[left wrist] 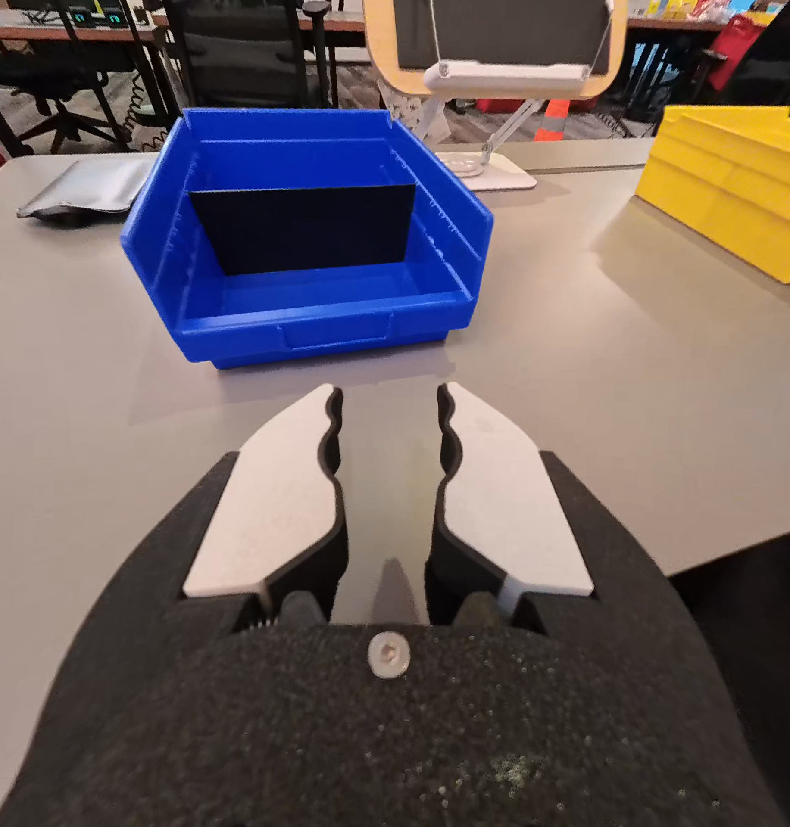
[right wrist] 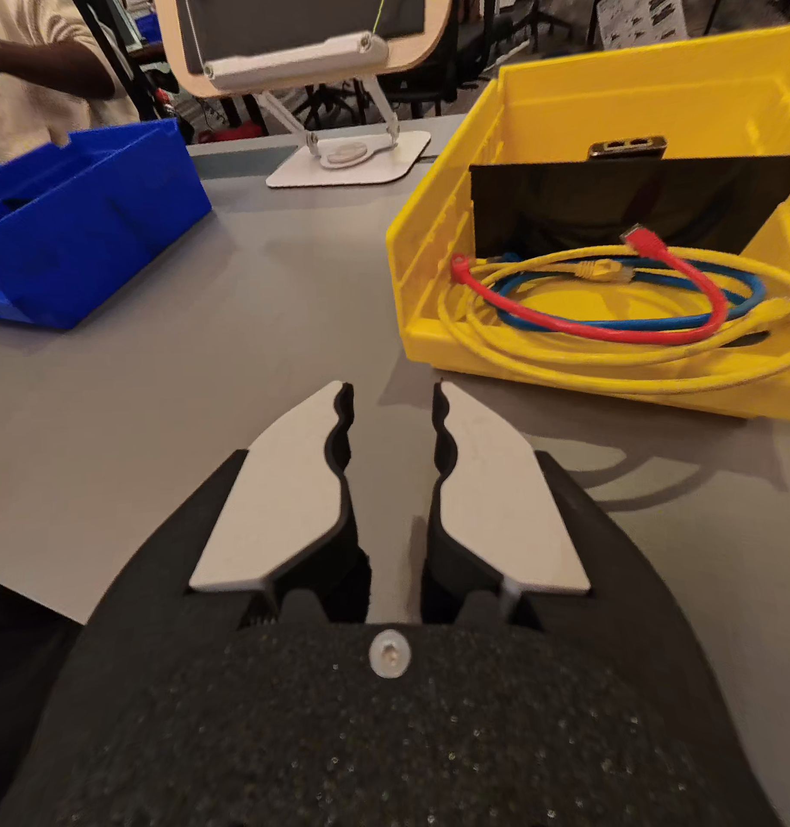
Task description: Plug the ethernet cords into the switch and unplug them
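Start of task. My left gripper (left wrist: pixel 389 391) and right gripper (right wrist: pixel 393 389) both parted, empty. Next: reach ahead-right for red cord (right wrist: pixel 608 329) in yellow bin (right wrist: pixel 433 268).

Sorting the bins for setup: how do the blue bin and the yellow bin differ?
The blue bin holds nothing in its front compartment; the yellow bin holds coiled red, blue and yellow cords. A dark device shows behind the yellow bin's divider, none in the blue. Both have black dividers.

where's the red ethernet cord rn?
Right wrist view, right side: the red ethernet cord lies coiled with the blue cord and yellow cord in the yellow bin's front compartment.
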